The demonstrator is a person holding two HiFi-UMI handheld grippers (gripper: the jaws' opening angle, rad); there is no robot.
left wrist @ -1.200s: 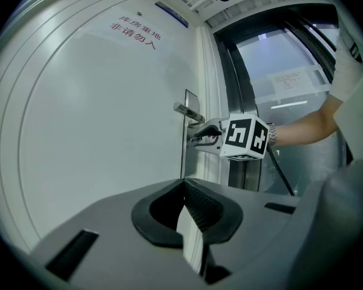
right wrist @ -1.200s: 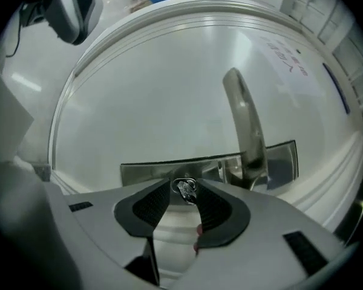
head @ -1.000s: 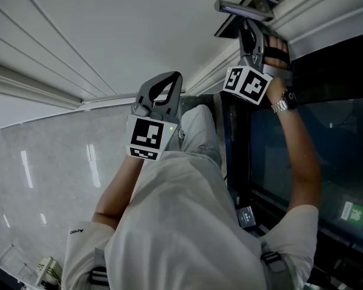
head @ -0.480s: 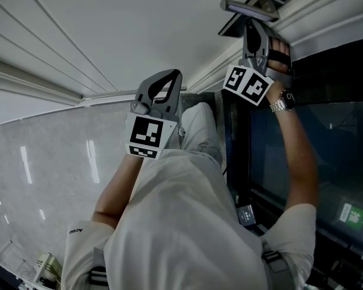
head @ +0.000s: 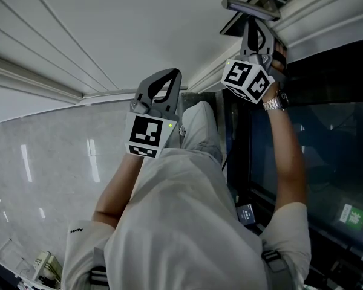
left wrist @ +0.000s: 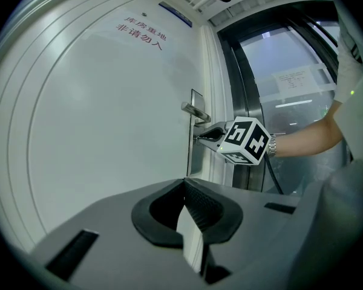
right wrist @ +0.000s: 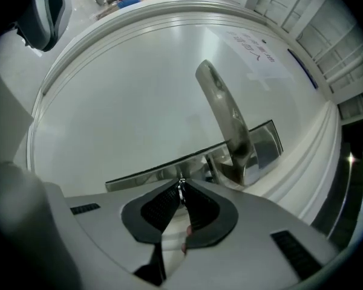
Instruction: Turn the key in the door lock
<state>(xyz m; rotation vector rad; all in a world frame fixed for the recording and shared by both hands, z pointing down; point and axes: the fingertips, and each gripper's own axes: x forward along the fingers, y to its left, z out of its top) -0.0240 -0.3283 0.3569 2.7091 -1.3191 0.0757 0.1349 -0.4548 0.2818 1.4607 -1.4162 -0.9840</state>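
The white door (left wrist: 109,113) carries a metal lever handle (right wrist: 224,107) on a long lock plate (right wrist: 145,177). A small metal key (right wrist: 180,188) sticks out of the plate below the handle. My right gripper (right wrist: 181,191) is level at the lock, its jaws closing with the key's head pinched between the pad tips. The head view shows the right gripper (head: 253,29) just under the handle (head: 248,8), with its marker cube tilted. My left gripper (head: 163,80) hangs back from the door, shut with nothing in it. Seen from the left gripper (left wrist: 187,189), the right gripper (left wrist: 204,135) sits against the lock plate.
A dark glass panel (head: 314,150) in a metal frame stands beside the door on the lock side. Red lettering (left wrist: 139,32) is printed high on the door. The person's trouser legs (head: 187,222) fill the lower middle of the head view.
The right gripper rolled at the lock, its marker cube turning, and its jaws drew in on the key. The left gripper stayed where it was.
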